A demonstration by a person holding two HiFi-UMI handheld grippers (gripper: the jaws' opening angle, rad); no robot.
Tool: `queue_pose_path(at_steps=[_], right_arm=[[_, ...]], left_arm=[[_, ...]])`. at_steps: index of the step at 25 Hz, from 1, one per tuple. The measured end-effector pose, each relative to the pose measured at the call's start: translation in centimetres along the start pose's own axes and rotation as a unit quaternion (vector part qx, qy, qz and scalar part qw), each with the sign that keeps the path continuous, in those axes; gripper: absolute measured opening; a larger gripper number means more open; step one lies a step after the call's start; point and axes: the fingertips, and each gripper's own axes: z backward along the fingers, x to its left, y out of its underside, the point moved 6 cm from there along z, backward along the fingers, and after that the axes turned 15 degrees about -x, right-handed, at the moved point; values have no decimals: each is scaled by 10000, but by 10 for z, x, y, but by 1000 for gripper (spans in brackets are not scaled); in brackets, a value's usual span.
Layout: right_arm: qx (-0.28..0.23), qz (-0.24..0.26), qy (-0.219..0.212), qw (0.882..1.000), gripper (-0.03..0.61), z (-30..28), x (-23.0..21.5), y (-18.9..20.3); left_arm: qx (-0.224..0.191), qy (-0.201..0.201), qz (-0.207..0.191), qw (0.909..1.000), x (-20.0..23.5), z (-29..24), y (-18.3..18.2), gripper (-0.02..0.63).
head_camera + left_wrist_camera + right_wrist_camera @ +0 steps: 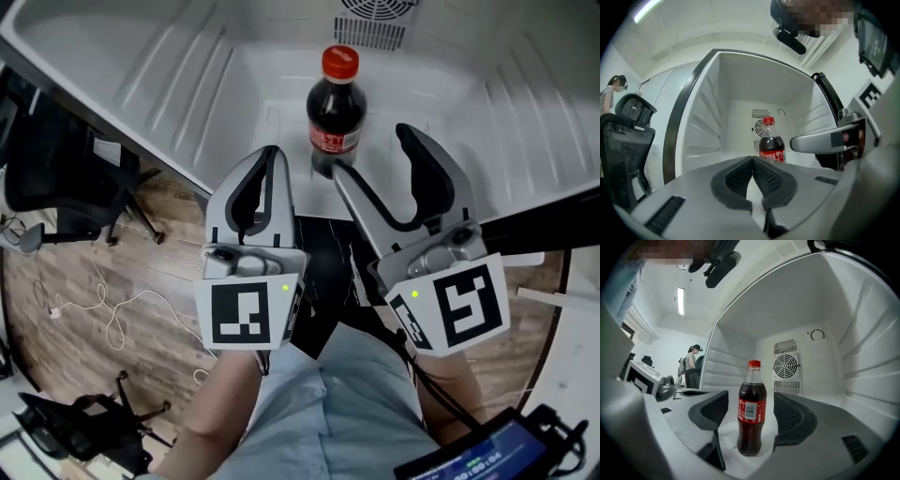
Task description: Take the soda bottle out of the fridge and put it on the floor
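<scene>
Head view: both forearms reach forward from the near edge, side by side, each carrying tongs that point roughly level into the open fridge (169, 56). The left tongs (274, 152) sit over the fridge's near edge, with wooden floor (112, 272) beside them on the left. Their dark pads are pressed together at the tips with nothing between them, which the left gripper view confirms (752, 160). The marker cube faces the camera just above the wrist.

The soda bottle (336, 117) stands upright on the white fridge floor, centred and towards the far wall, just in front of the fan vent (373, 21). It has a red cap, a red label around its middle and dark liquid filling it to the shoulder. In the left gripper view it stands beyond the closed tips, slightly right of them (771, 145).

The right tongs (372, 152) are spread wide, with the left jaw's tip close beside the bottle's base. In the right gripper view (751, 401) the bottle (751, 427) lines up with the gap, a clear space showing between it and each pad, so nothing is gripped.
</scene>
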Motion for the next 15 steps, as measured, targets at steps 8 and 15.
queue_pose_path(at_steps=[8, 15], right_arm=[[207, 290, -66, 9993, 325, -30, 1, -17], [241, 383, -132, 9989, 319, -56, -2, -35]], left_arm=[[67, -75, 95, 9999, 10, -10, -1, 11], [-58, -105, 92, 9999, 16, -25, -17, 11]])
